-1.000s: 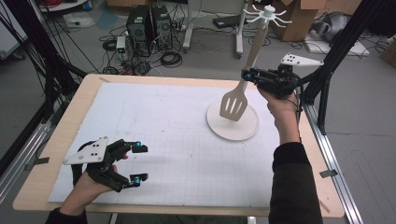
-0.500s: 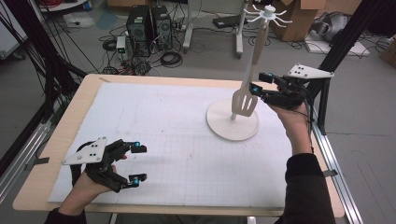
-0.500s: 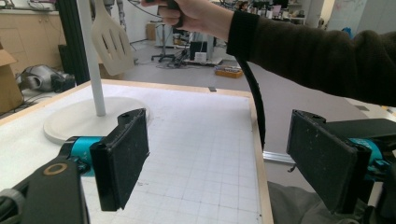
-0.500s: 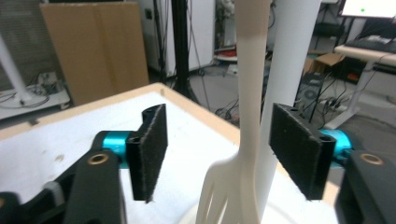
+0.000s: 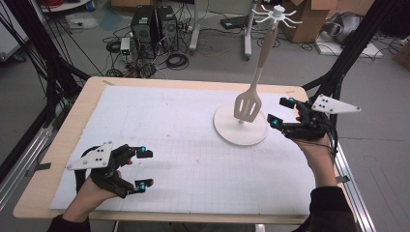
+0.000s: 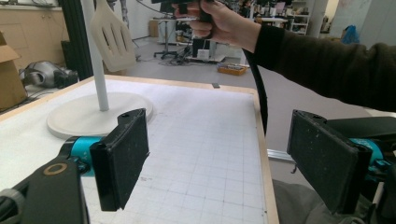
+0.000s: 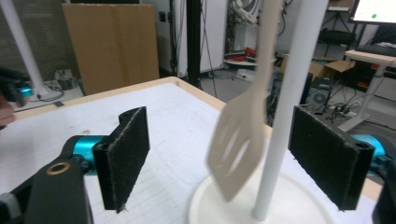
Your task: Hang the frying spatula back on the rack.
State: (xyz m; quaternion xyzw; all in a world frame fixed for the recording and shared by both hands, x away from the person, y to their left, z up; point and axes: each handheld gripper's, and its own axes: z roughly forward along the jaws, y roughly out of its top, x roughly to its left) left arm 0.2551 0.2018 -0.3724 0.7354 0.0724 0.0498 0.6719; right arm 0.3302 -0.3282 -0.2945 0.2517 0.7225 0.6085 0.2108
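The spatula (image 5: 251, 96) now hangs free from one of the hooks at the top of the white stand (image 5: 269, 58), its slotted blade down beside the pole and above the round base (image 5: 227, 126). One second ago the right gripper held it by the handle over that base; half a second ago the blade was already against the pole with the gripper close by. The right gripper (image 5: 281, 112) has since let go and drawn back to the right of the stand, near the worktop's (image 5: 72, 125) right edge, with its fingers (image 5: 274, 121) apart and nothing between them. In the right gripper view the spatula (image 7: 247, 121) and the pole (image 7: 285, 112) show between the two open black pads (image 7: 126, 156), farther off and not touched by them; the blade looks slightly blurred.

The left gripper (image 5: 143, 167) rests at the near left of the worktop much as it did in both earlier frames, its fingers spread wide and holding nothing. In the left gripper view the stand's base (image 6: 84, 116) and the hanging blade (image 6: 114, 35) lie ahead, with the person's right hand (image 6: 219, 21) and sleeve beyond them.

The white gridded mat (image 5: 159, 125) on the worktop is unchanged.
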